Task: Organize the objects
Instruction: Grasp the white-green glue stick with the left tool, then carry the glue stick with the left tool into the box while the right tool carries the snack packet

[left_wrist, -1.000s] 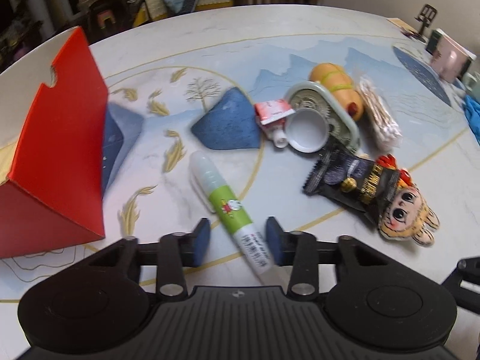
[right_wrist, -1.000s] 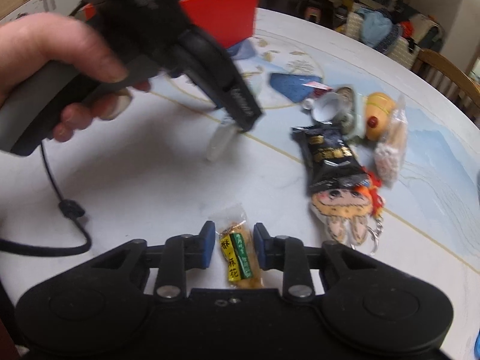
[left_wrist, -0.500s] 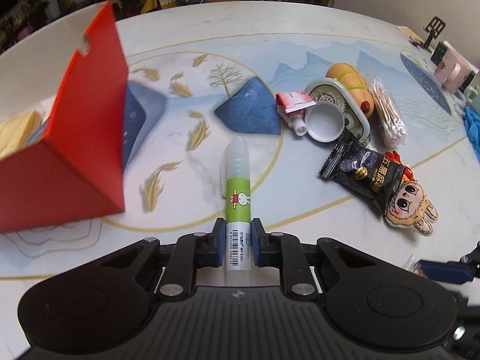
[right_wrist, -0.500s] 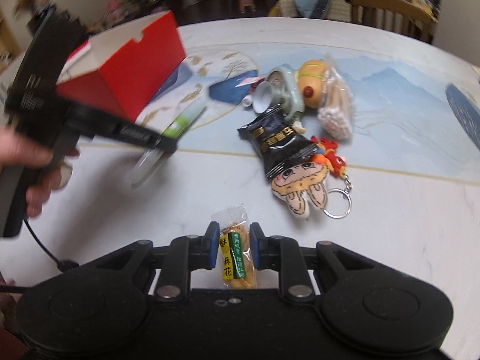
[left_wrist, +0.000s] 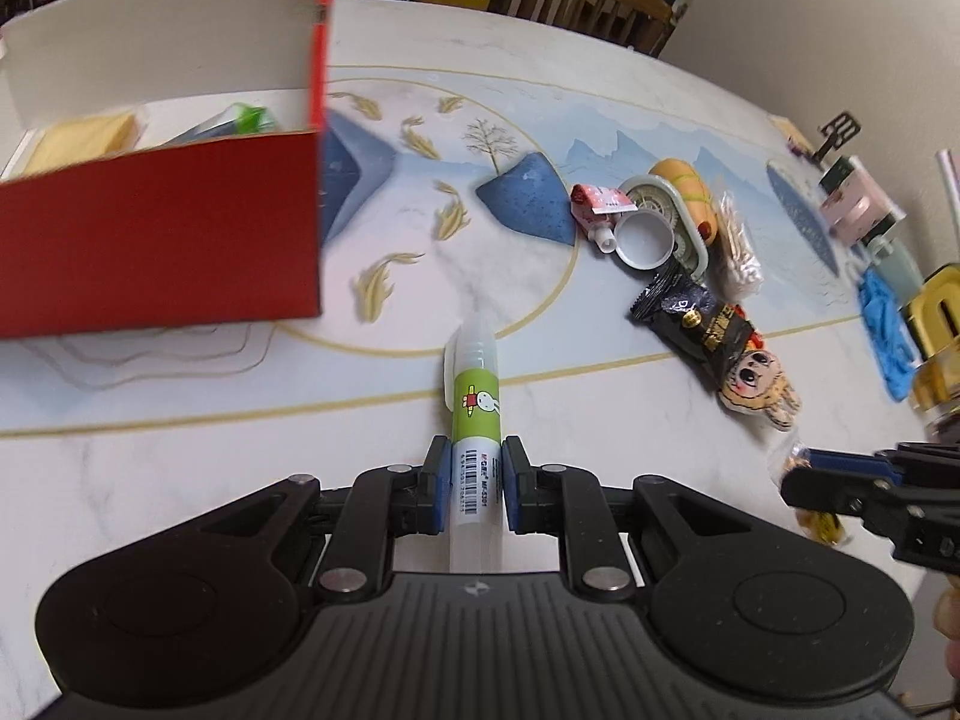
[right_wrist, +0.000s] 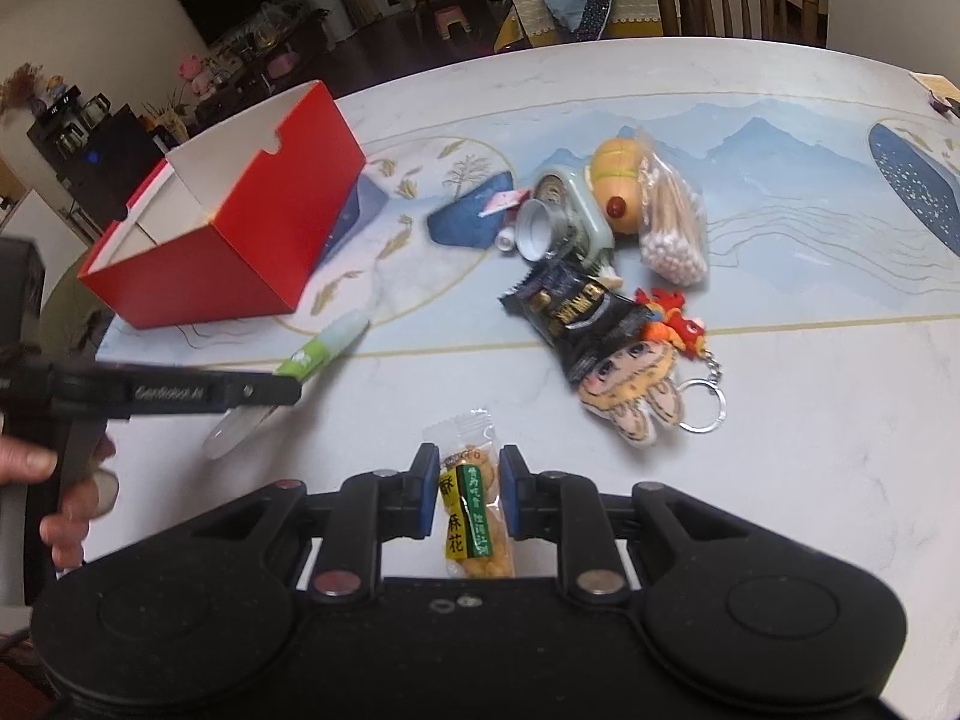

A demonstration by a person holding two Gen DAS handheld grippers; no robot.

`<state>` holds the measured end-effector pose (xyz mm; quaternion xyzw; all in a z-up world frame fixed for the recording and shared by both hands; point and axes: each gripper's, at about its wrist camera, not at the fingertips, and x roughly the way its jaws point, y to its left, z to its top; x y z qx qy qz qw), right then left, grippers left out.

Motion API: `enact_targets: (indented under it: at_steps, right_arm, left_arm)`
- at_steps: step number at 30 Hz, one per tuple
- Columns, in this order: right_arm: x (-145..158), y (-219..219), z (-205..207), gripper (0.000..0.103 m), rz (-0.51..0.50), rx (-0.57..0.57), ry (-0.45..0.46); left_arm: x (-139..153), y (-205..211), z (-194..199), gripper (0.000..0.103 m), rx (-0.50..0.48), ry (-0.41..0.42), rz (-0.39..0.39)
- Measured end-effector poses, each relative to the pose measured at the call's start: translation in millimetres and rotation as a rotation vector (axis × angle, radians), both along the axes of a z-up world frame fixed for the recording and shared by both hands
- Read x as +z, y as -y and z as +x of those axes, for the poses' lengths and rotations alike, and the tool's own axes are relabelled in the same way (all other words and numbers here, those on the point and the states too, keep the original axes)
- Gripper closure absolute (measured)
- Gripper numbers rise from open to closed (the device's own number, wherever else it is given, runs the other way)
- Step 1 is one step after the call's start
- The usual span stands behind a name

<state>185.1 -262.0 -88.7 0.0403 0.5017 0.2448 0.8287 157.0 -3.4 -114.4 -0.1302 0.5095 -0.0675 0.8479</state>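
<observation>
My left gripper point(left_wrist: 475, 468) is shut on a glue stick point(left_wrist: 476, 408) with a green label, its clear cap pointing away over the table. The red box point(left_wrist: 162, 240) stands open just left of it, with a yellow pack and a green item inside. My right gripper point(right_wrist: 465, 480) is shut on a small yellow snack packet point(right_wrist: 471, 501), held above the table. From the right wrist view, the left gripper point(right_wrist: 273, 390) and the glue stick point(right_wrist: 318, 351) show at the left, near the red box point(right_wrist: 240, 240).
A pile lies at mid-table: black snack bag point(right_wrist: 570, 306), doll keychain point(right_wrist: 636, 384), cotton swab bag point(right_wrist: 669, 222), orange toy point(right_wrist: 618, 174), a round tape-like case point(right_wrist: 564, 222), small red tube point(left_wrist: 600, 204). A blue cloth point(left_wrist: 885, 324) and bottles sit at the right edge. Chairs stand behind the table.
My left gripper closed on the glue stick, lifted it and carried it toward the red box. My right gripper rose a little with the snack packet and rolled.
</observation>
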Motion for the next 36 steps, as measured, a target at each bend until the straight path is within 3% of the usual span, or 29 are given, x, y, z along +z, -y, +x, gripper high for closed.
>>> enact_targets:
  at_steps: [11, 20, 29, 36]
  right_arm:
    - [18.4, -42.8, 0.9, 0.082, -0.001, 0.010, 0.000]
    - [53.4, -81.5, 9.4, 0.082, 0.024, 0.029, 0.041]
    - [89.0, -137.8, 42.3, 0.082, 0.029, 0.053, 0.097]
    - [104.6, -201.5, 61.9, 0.083, -0.005, 0.138, 0.161]
  left_arm:
    - [15.9, -50.6, -29.6, 0.087, 0.034, 0.035, -0.130]
    - [57.4, -80.0, -47.0, 0.087, 0.028, 0.143, -0.193]
    - [96.1, -113.2, -36.7, 0.087, 0.029, 0.254, -0.173]
    - [112.4, -147.9, -19.2, 0.087, 0.057, 0.319, -0.092]
